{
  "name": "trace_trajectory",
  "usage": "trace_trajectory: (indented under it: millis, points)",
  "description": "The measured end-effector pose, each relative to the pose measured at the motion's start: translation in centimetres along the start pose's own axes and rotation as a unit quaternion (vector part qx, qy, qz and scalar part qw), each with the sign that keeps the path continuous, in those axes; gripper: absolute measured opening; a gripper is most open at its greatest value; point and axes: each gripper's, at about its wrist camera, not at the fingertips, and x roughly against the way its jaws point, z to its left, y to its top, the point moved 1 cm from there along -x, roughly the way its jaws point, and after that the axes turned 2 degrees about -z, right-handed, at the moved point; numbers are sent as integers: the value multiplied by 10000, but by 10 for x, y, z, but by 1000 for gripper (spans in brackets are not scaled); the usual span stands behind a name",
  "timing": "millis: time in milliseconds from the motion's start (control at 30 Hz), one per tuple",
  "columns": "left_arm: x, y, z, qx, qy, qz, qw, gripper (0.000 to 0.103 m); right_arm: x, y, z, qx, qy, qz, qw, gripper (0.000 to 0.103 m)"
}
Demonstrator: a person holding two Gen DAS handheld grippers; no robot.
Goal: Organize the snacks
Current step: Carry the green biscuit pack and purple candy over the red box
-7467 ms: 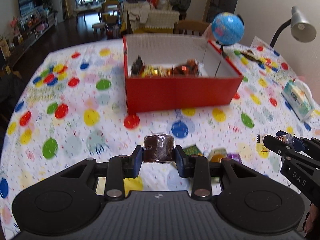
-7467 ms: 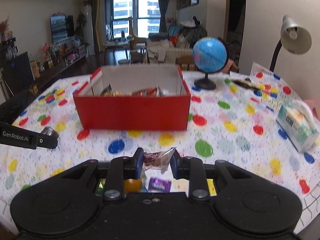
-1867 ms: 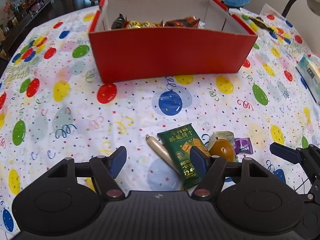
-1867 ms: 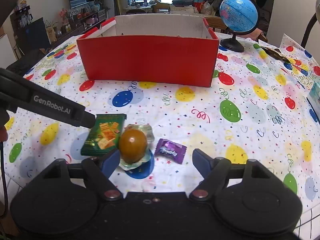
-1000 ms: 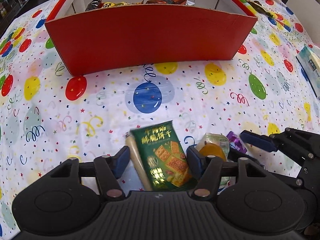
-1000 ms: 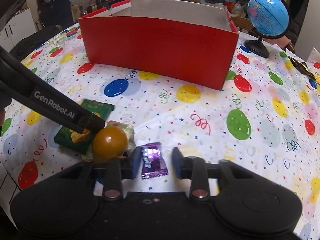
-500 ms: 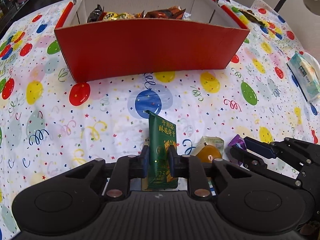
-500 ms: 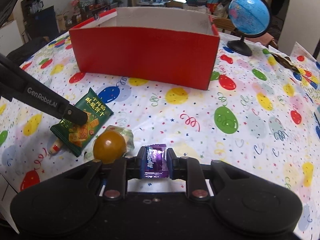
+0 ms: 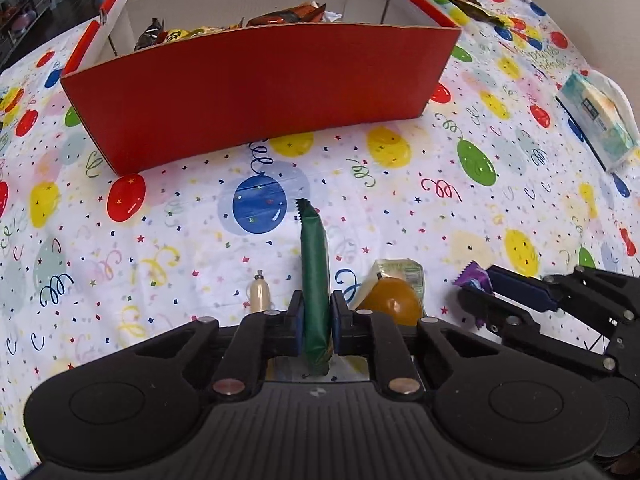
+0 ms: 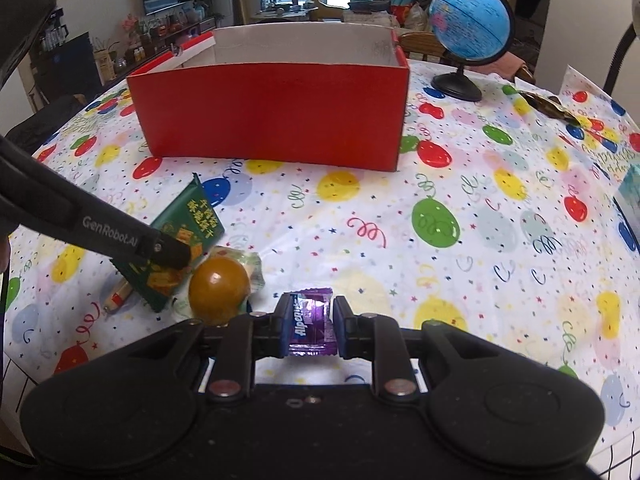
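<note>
We held left tongs pinching green foil biscuit packet, right tongs pinching purple wrapped candy; next, we judged, carry both over red cardboard box rim and release.

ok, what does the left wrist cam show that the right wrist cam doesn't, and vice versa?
Left wrist only: snacks piled inside the red box, the whole tissue pack, and the green cracker packet edge-on between the left gripper fingers.

Right wrist only: the whole globe, the room behind, the packet's printed face, and the purple candy clamped in the right gripper.

Both: box, packet, candy, the orange ball-shaped snack, the tan sausage stick, and the balloon tablecloth.
</note>
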Motion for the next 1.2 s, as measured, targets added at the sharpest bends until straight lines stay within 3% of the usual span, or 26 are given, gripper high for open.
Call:
trace_trajectory:
  millis: [300, 733, 933, 1200]
  points:
    - [22, 3, 6, 123, -62, -204, 9997, 12, 18, 14, -1, -192, 54, -197, 9996, 18]
    - [103, 47, 31, 384, -47, -1235, 9916, 12, 53, 93, 15, 15, 223, -1003, 9947, 18]
    - [118, 78, 45, 510, 136, -1566, 9862, 12, 45, 137, 15, 95, 162, -1276, 9917, 18]
    - [103, 118, 61, 560, 382, -1582, 9851, 12, 11, 177, 6, 82, 78, -1278, 9917, 19]
